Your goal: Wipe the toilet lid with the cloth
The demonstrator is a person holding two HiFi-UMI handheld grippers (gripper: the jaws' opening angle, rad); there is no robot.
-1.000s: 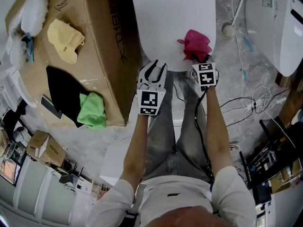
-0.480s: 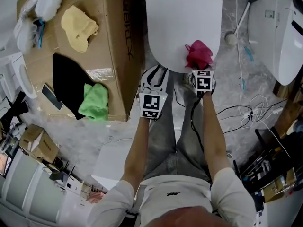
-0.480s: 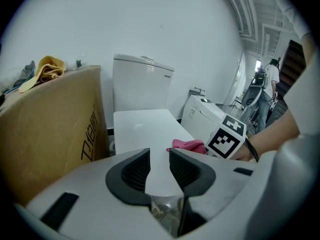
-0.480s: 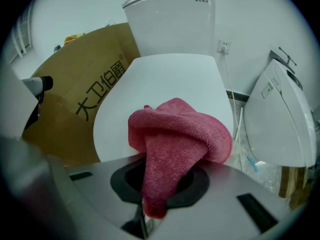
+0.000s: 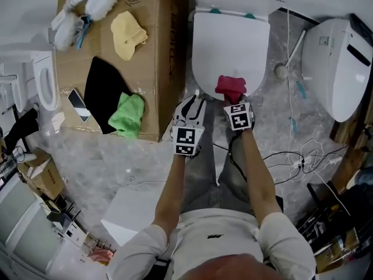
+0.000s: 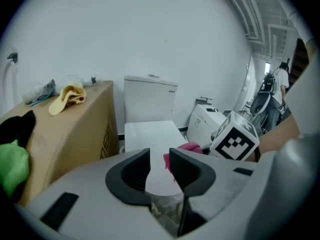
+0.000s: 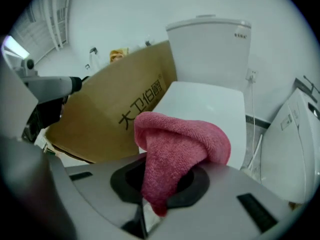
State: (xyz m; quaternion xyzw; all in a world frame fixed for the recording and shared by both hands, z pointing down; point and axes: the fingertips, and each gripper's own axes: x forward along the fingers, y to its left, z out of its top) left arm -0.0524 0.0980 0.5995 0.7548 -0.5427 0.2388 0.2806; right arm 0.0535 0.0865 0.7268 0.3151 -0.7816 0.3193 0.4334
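The white toilet lid (image 5: pixel 230 45) lies shut ahead of me. My right gripper (image 5: pixel 233 102) is shut on a pink cloth (image 5: pixel 231 87), which rests at the lid's front edge. In the right gripper view the cloth (image 7: pixel 175 144) bulges up out of the jaws of my right gripper (image 7: pixel 165 181) and hides their tips, with the lid (image 7: pixel 210 104) behind it. My left gripper (image 5: pixel 191 101) hovers just left of the lid's front corner. It (image 6: pixel 159 159) is open by a narrow gap with nothing in it, and the lid (image 6: pixel 150 131) shows beyond.
A large cardboard box (image 5: pixel 166 51) stands close on the toilet's left. It carries a yellow cloth (image 5: pixel 129 34), a green cloth (image 5: pixel 128 114), a black cloth (image 5: pixel 102 92) and a duster (image 5: pixel 87 4). A second toilet (image 5: pixel 338 57), a brush (image 5: pixel 285 63) and floor cables (image 5: pixel 297 156) lie to the right.
The right gripper has drawn the pink cloth back from the lid's right side to its front edge. The left gripper stayed beside it.
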